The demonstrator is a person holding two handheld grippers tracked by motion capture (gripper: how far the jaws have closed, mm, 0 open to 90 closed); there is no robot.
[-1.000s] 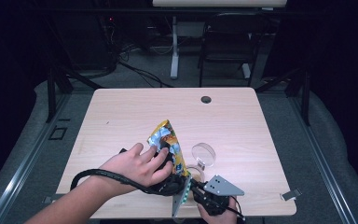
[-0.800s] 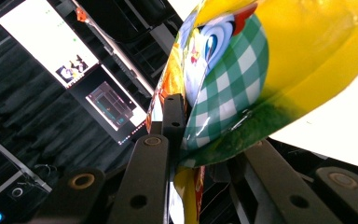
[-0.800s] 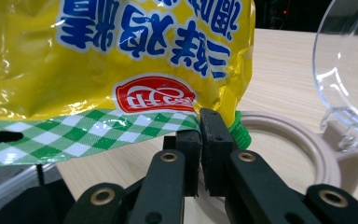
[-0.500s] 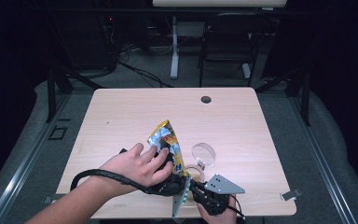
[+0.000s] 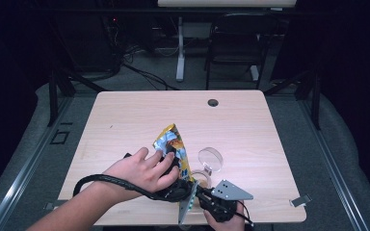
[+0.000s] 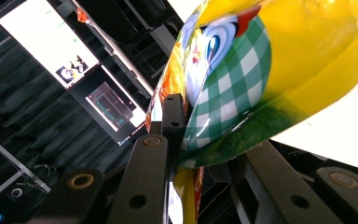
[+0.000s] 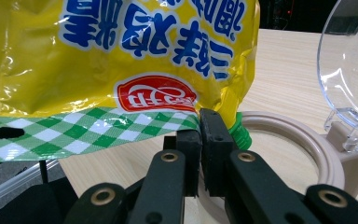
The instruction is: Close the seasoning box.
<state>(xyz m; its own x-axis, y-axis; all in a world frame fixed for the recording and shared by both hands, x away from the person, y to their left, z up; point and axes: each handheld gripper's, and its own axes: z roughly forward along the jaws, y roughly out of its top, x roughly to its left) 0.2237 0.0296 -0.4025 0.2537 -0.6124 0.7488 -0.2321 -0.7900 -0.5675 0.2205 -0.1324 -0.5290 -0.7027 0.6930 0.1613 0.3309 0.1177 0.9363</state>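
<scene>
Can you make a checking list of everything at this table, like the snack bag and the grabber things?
Surface: light wooden table, with a round hole near the far edge.
Job's things: yellow snack bag, held up; a container with a clear lid stands open beside it.
Clutter: nothing seen.
Grippers: left gripper and right gripper both pinch the bag's checked edge.
Cables: black cable loops around the left forearm.
Surroundings: dark room, chair, grey floor.

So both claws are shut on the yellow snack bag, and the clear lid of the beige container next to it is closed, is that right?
Not quite. The left claw and right claw do grip the snack bag, but the container's clear lid stands open, as the right gripper view shows.
</scene>
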